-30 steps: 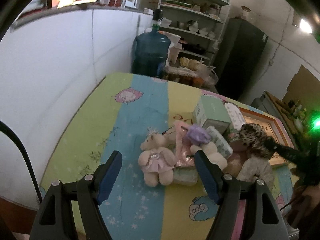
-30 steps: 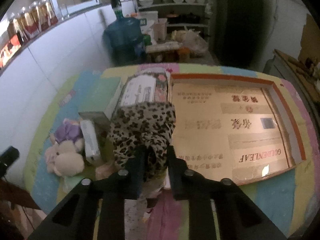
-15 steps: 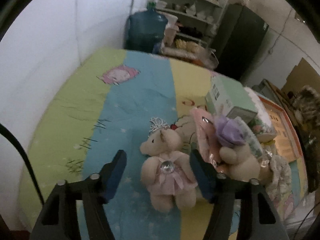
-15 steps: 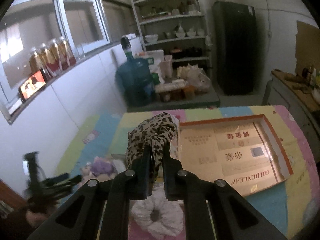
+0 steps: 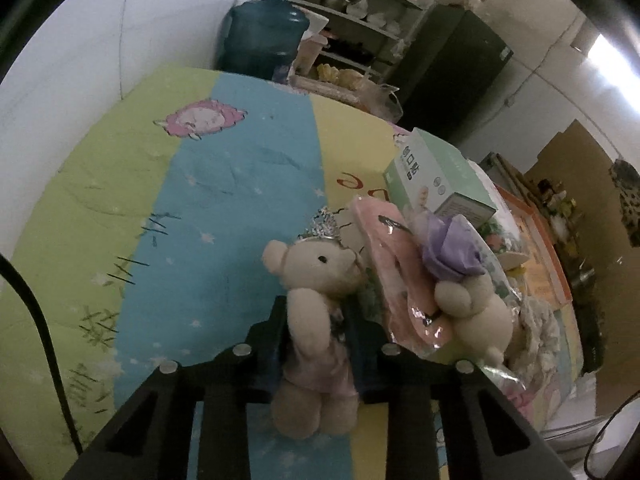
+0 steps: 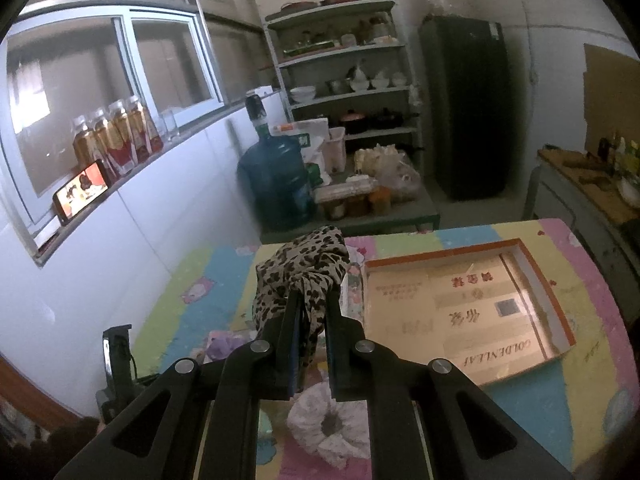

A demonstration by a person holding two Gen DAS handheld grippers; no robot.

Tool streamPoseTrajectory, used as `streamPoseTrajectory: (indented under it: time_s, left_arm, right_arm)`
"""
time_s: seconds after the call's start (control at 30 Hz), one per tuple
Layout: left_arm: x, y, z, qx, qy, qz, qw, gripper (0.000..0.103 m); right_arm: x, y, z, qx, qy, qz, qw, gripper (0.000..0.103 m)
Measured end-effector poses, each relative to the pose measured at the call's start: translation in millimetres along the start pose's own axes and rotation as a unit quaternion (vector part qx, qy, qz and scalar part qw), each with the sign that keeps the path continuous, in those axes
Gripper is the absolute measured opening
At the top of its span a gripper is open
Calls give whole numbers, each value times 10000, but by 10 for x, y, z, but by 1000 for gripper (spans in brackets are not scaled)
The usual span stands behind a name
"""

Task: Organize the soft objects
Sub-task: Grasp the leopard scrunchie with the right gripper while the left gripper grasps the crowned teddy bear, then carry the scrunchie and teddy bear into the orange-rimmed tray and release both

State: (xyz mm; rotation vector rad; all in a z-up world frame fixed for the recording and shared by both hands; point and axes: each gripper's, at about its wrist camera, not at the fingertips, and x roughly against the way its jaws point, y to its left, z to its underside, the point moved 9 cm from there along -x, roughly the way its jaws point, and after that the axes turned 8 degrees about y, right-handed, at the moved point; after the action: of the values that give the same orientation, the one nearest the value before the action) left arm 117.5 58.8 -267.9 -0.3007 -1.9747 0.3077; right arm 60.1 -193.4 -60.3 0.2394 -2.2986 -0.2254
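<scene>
1. The left gripper (image 5: 316,312) has just been closing; its fingers now clamp the crowned bear (image 5: 316,300) at the torso, low over the blue stripe of the surface (image 5: 224,184).
2. The right gripper (image 6: 310,312) has risen above the surface; its fingers are closed on the leopard-print cloth (image 6: 300,268).
3. Judgement: both soft items are secured for transfer.
4. The shallow cardboard tray (image 6: 472,312) at the surface's right edge holds nothing, the likely destination.
5. Beside the bear: a purple-hatted bear (image 5: 464,292) and green box (image 5: 436,176).
6. Beyond the far edge: water jug (image 6: 276,176), shelving (image 6: 344,64).
</scene>
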Motion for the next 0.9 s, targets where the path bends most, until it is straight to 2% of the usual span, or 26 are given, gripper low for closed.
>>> streamPoseTrajectory:
  time_s: [0.23,0.4,0.63,0.9]
  left_arm:
    - [383,27,-41,-63,-285,-95,9995,27]
    - [800,-139,-169,-235,-664,-72,9975,27]
    - [1264,-714,-346,-670,-1045,291,9918,27]
    - [1258,-1586,-402,-1153,-937,849,9852,27]
  right_arm:
    - [27,90,-5,-33,-80,-113,9999,11]
    - [77,118,-26,-77,-176,-105,9998,11]
    - [257,-43,-33,-342,-376,80,9987,11]
    - [525,-492,-17,-660,-582,393,9953,11]
